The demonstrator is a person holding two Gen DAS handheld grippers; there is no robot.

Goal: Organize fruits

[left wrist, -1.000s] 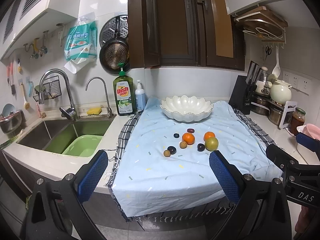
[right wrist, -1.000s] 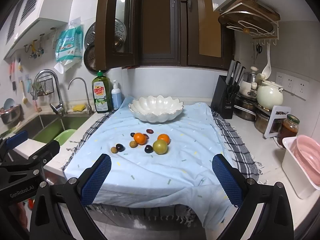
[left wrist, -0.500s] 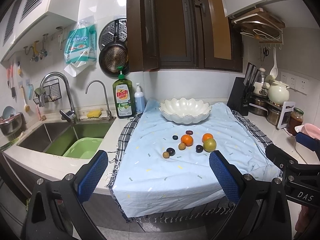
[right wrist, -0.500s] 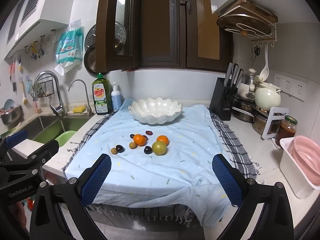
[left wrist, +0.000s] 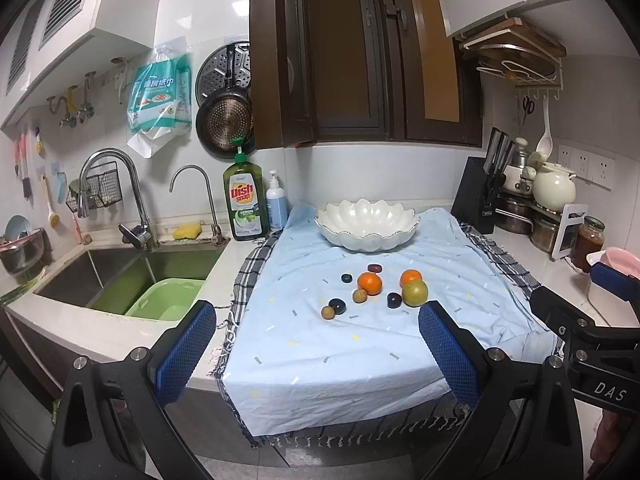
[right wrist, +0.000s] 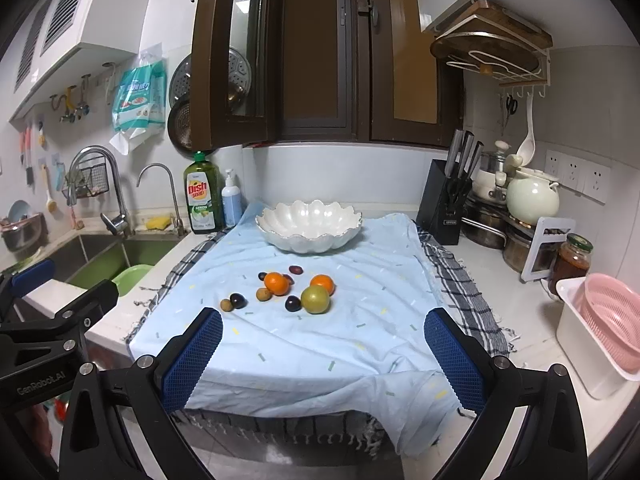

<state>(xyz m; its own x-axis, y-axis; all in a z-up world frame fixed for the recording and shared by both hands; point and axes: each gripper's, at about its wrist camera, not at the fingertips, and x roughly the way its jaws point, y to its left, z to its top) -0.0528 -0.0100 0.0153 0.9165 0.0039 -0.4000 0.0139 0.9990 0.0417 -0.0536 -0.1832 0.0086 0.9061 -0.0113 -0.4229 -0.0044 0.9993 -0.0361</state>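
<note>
Fruit lies loose on a light blue cloth [left wrist: 332, 344]: two oranges [left wrist: 369, 283] [right wrist: 277, 283], a green round fruit [left wrist: 415, 293] [right wrist: 315, 299], several dark plums [left wrist: 394, 300] [right wrist: 293, 303] and small brown fruits [left wrist: 327, 312] [right wrist: 226, 305]. Behind them a white scalloped bowl [left wrist: 367, 229] [right wrist: 309, 225] stands with nothing in it. My left gripper [left wrist: 318, 346] is open at the counter's front edge, well short of the fruit. The right gripper [right wrist: 322, 356] is also open, level with it, and holds nothing.
A sink [left wrist: 120, 272] with a green basin [left wrist: 164, 298] lies left. Dish soap [left wrist: 245, 196] stands by the taps. A knife block [right wrist: 446, 204], pots, a jar [right wrist: 570, 264] and a pink colander [right wrist: 612, 320] crowd the right. An open cabinet door [right wrist: 228, 56] hangs overhead.
Both views have shifted slightly, so the fruit and bowl sit a little higher in frame. Both grippers stay open and nothing on the cloth has moved.
</note>
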